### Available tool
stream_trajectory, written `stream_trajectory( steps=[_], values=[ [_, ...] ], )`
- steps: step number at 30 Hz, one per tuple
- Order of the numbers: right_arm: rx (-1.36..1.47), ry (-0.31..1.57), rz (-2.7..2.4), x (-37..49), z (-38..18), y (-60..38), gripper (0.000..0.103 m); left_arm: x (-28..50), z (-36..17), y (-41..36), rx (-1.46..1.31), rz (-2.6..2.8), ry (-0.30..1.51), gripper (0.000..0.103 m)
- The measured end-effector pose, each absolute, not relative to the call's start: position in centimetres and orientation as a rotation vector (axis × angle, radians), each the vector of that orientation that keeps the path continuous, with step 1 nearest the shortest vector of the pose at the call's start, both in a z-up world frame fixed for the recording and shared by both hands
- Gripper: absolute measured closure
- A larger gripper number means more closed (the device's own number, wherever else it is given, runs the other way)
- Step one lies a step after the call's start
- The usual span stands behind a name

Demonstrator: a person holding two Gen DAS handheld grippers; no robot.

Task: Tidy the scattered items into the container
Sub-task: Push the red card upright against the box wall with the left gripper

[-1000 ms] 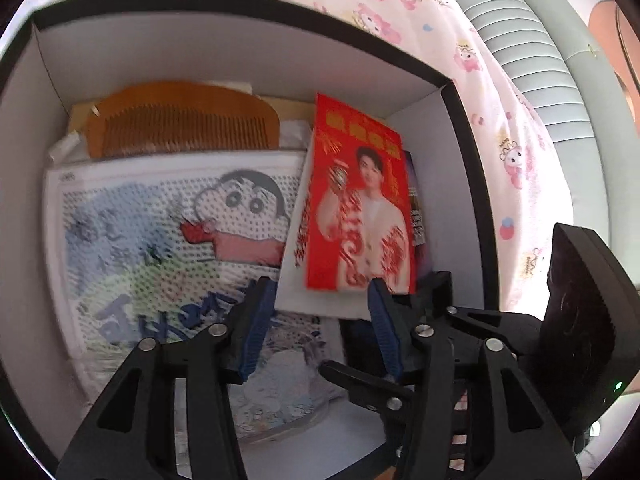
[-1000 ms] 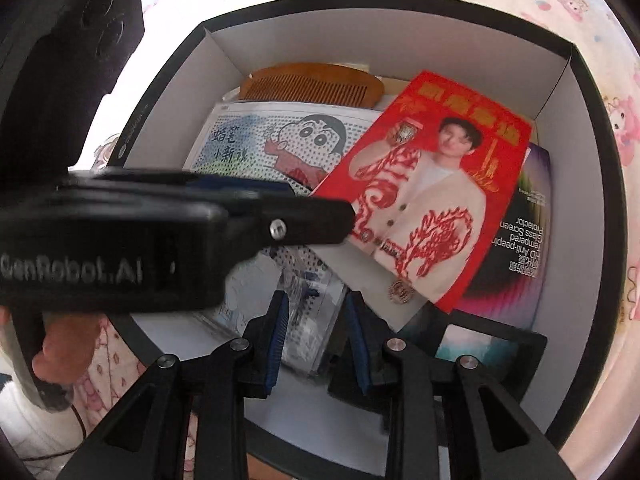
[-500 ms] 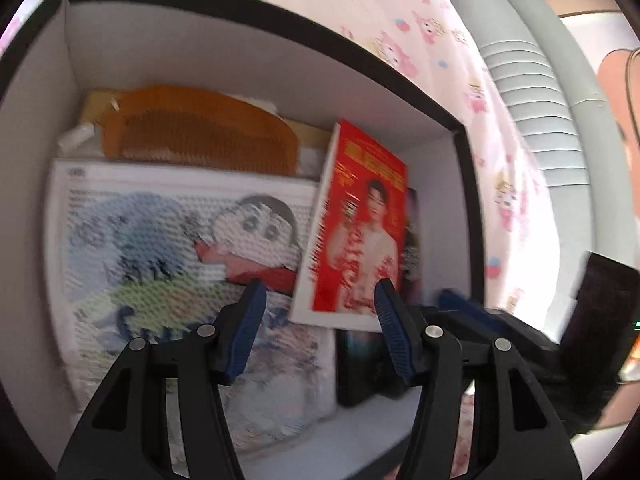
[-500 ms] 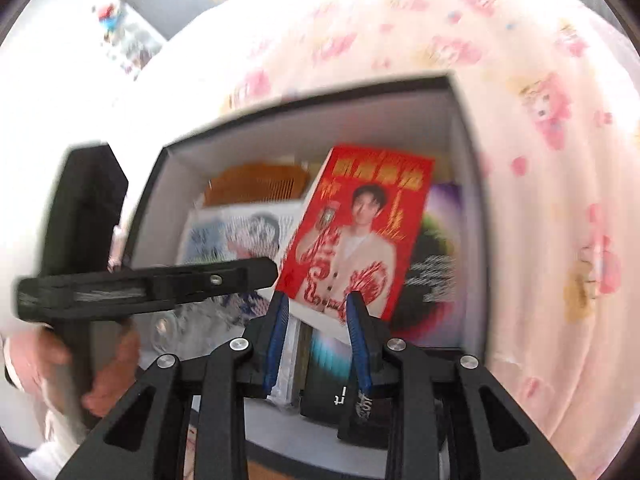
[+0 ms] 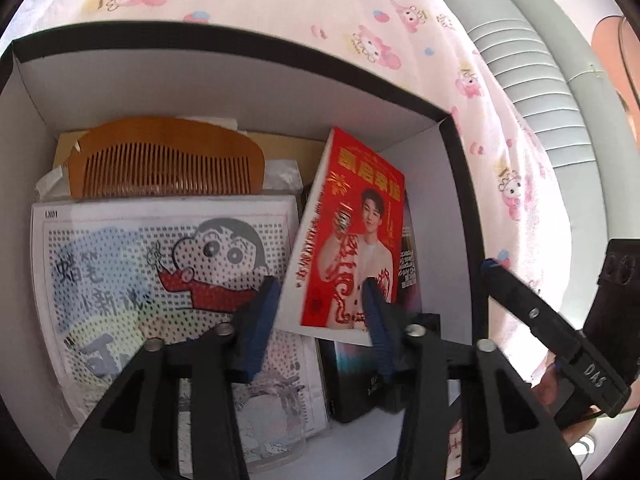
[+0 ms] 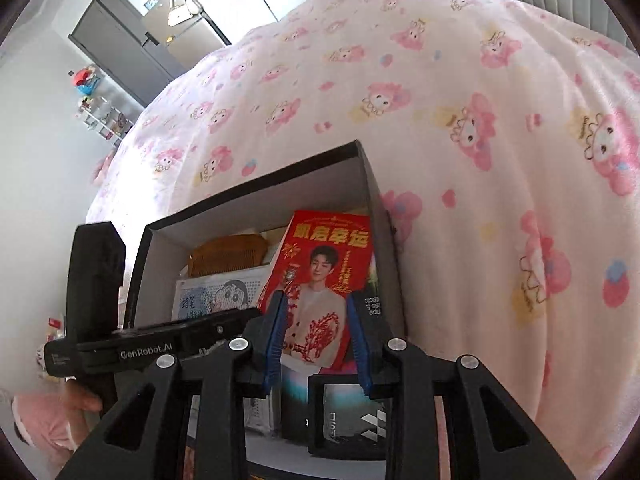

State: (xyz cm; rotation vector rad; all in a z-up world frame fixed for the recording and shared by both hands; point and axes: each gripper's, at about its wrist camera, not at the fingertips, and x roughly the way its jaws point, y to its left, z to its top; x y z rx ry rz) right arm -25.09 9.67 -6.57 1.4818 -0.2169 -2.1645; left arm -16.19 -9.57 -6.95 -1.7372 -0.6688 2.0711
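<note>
A black-rimmed box (image 5: 240,44) with white walls sits on a bed. It holds a wooden comb (image 5: 168,156), a cartoon bead sheet (image 5: 140,264), a red picture card (image 5: 360,220) propped at a slant, and a small black box (image 5: 360,376). My left gripper (image 5: 320,320) hovers over the card's lower edge. Its jaws are closing, and the pads do not press on the card. My right gripper (image 6: 316,344) hangs above the box's (image 6: 260,208) near right corner, shut with only a narrow gap and holding nothing. Behind its fingers lies the red card (image 6: 324,264).
A pink cartoon-print blanket (image 6: 480,120) surrounds the box. A grey ribbed cushion (image 5: 532,80) lies beyond it on the right. A hand with a pink sleeve (image 6: 44,424) holds the left gripper's handle at lower left. A grey cabinet (image 6: 120,48) stands far back.
My right gripper has drawn back and up out of the box and rolled, so more blanket shows. The left gripper's jaws have narrowed. The red card stands more steeply.
</note>
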Motion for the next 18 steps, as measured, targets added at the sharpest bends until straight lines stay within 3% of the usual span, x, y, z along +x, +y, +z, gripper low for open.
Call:
stream_trajectory(
  steps=[2, 11, 18],
  values=[
    [1.486, -0.211, -2.146, -25.0, -6.7, 9.5, 0.076, -17.4, -7.0, -9.7, -1.724, 2.055, -0.695, 0.075],
    [1.496, -0.251, -2.090, -24.9, -6.9, 9.7, 0.076, -17.4, -7.8, -10.0, -1.686, 1.926, -0.849, 0.076],
    [1.515, -0.245, -2.076, -24.8, -7.2, 9.6, 0.076, -18.4, -8.4, -9.3, -1.813, 2.001, -0.743, 0.073]
  ],
)
